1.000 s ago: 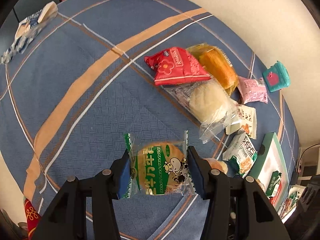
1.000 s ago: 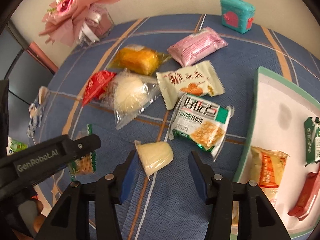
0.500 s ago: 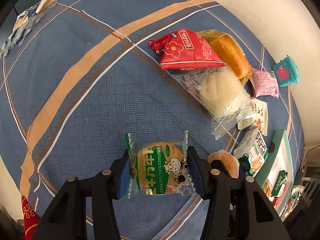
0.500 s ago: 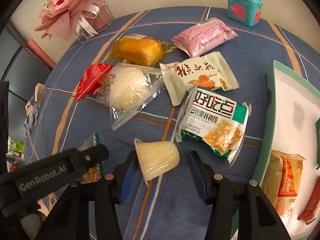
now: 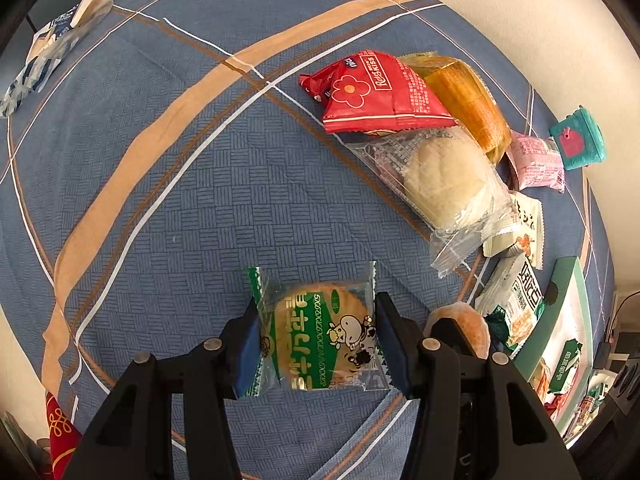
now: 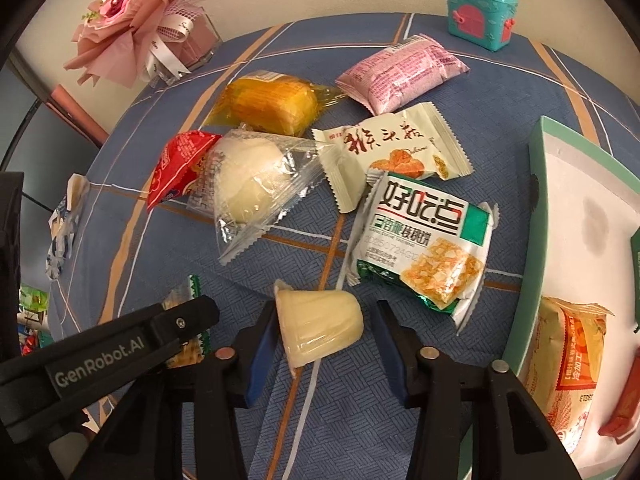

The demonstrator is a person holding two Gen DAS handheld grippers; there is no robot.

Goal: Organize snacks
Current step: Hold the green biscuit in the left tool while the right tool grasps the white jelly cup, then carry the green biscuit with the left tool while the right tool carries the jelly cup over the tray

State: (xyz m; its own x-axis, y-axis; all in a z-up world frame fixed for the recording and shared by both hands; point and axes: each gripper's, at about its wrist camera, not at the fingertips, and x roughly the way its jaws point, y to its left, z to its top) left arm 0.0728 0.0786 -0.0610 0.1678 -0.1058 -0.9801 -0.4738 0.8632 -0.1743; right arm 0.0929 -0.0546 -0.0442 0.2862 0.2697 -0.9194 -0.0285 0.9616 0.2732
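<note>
Blue plaid tablecloth (image 6: 248, 264): left gripper (image 5: 316, 344) clamping crinkly cow-print biscuit packet (image 5: 320, 340), right gripper (image 6: 326, 344) closing, unclenched, around squashy, slippery jelly cup (image 6: 320, 326), best pinched mid-body.

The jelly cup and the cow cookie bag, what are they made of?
The jelly cup looks like thin, see-through plastic: the pale yellow jelly shows through, its side gleams, and a flat foil-like lid rims one end. The cow cookie bag seems to be glossy plastic film, clear in parts so the round cookie shows, with printed green and zigzag-cut sealed ends.
</note>
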